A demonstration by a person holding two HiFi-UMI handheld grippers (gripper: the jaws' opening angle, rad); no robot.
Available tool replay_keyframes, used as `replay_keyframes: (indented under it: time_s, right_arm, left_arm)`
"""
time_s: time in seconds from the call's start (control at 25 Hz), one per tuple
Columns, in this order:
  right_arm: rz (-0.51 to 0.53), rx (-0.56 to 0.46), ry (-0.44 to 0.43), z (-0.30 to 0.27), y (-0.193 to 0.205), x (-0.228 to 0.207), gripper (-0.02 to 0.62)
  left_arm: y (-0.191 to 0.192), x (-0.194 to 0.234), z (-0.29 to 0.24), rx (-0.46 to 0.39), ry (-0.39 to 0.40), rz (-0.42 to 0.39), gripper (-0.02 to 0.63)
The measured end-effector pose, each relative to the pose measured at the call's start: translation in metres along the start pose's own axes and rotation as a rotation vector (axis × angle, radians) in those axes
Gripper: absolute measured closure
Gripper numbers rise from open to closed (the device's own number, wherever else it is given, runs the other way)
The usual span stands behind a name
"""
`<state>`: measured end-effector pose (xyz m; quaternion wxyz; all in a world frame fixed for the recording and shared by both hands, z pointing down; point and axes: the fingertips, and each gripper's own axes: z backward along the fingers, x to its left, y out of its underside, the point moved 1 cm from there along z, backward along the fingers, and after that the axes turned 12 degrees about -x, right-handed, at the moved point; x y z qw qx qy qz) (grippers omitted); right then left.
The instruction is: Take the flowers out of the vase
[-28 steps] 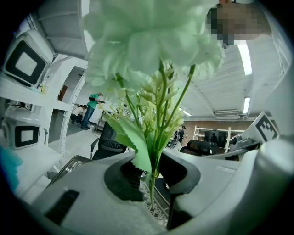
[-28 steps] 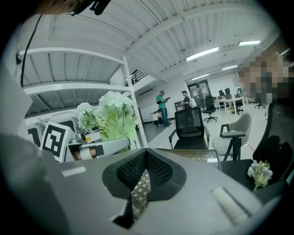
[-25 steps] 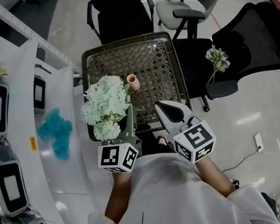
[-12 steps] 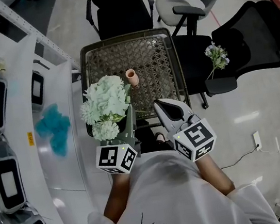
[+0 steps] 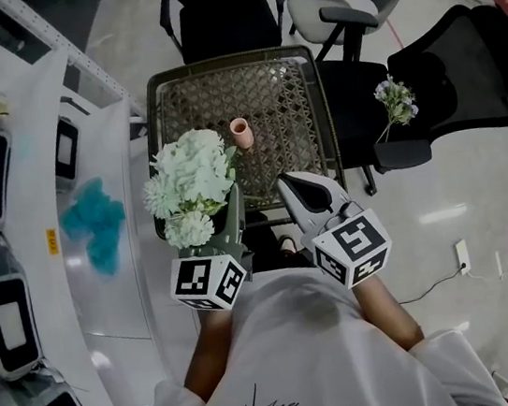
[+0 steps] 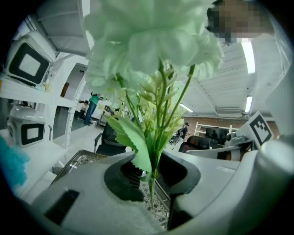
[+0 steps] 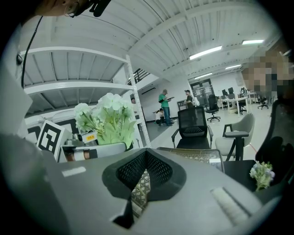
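The left gripper pinches the stems of the pale green flowers, which stand clear of the pink vase, at its near left. The right gripper, at the vase's near right, has jaws pressed together, empty

Side by side, pointing forward, left gripper jaws pinch the flowers, right gripper jaws closed, empty.
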<state>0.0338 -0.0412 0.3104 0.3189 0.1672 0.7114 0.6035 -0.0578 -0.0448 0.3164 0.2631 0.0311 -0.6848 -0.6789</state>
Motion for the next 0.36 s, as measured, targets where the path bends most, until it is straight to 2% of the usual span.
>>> replay_keyframes:
  time_s: [0.36]
  right_arm:
    - [0.002,0.0,-0.004,-0.0029,0.0011,0.0021,0.591]
  left_arm:
    - [0.0001,0.0004,-0.001,-0.001,0.006,0.004,0.518]
